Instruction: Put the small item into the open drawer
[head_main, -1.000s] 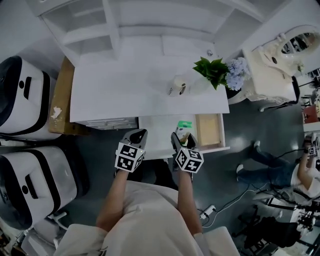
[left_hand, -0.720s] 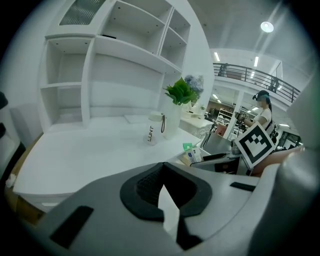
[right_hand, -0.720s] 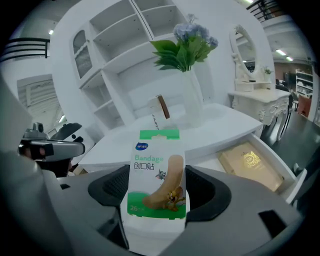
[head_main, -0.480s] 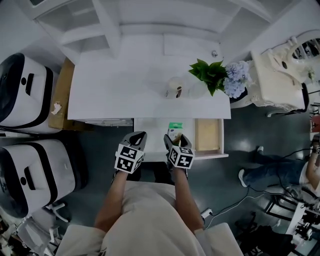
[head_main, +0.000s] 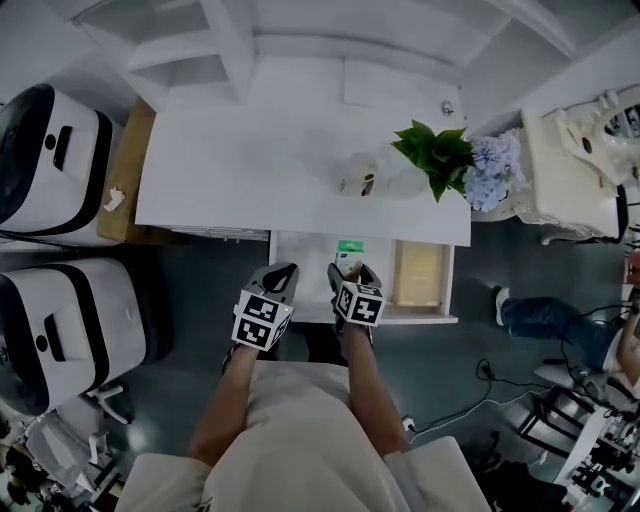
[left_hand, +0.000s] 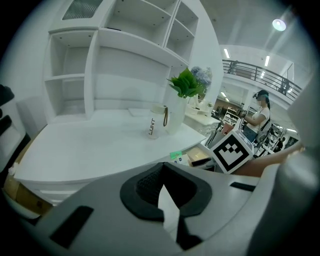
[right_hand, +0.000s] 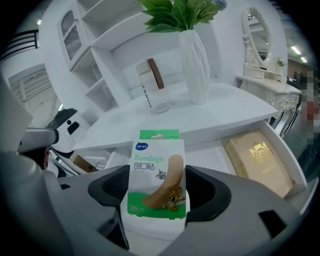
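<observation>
right jaws: my right gripper (right_hand: 157, 192) is clamped on the bandage box (right_hand: 156, 170), pads on its two side edges, box upright, print toward the camera.
left jaws: my left gripper (head_main: 277, 278) is closed. Only a pale sliver shows between the pads, and I can't make out anything held. It sits at the drawer's front edge, just left of the right one.
item location: the bandage box is in my right jaws, over the left-middle part of the open drawer (head_main: 300, 262). As far as I can tell it isn't resting on the drawer floor yet.
drawer contents: tan flat box (head_main: 420, 272) in the right part; the left part is bare white.
bench: white bench (head_main: 230, 180) above the drawer, with a clear bottle (head_main: 358, 180) and a vase (head_main: 432, 152) of leaves on it. Neither is involved.
change: over the last second my right gripper slid a little left and in toward the bench, away from the tan flat box. Grip is the same and the left gripper hardly moved.
meaning: I judge the carry about done. The bandage box now hangs over bare drawer floor, so lowering and release are what's left.
watch: the box stands tall in the jaws. Let go from up high, it could tip or catch the drawer's front rim.
</observation>
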